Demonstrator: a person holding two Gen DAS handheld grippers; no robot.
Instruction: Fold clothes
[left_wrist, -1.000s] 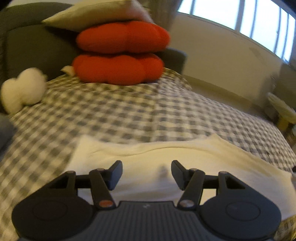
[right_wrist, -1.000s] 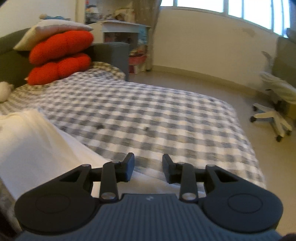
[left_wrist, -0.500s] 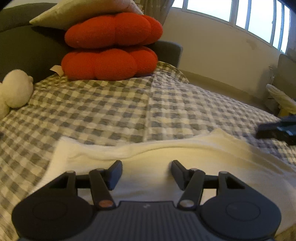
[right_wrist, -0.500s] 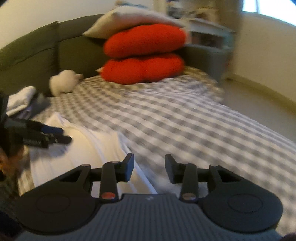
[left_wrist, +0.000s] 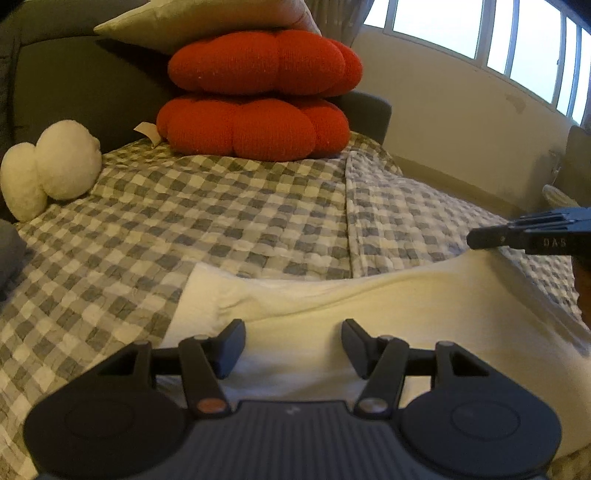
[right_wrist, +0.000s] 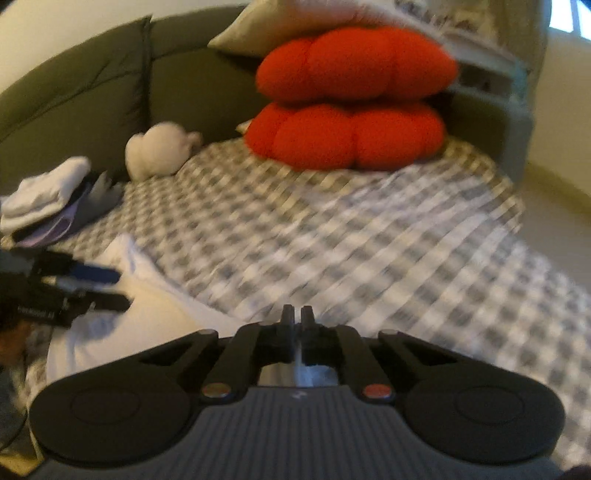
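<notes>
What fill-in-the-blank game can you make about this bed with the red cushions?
Under the beige pillow sit ___ red puffy cushions. The cream cloth garment lies on a checked bedspread, white and ___. The left gripper has its jaws ___ over the garment.
Missing words: two; grey; open.

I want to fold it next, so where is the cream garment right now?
The cream garment lies on the checked bedspread at the near edge of both views, under the left gripper.
</notes>
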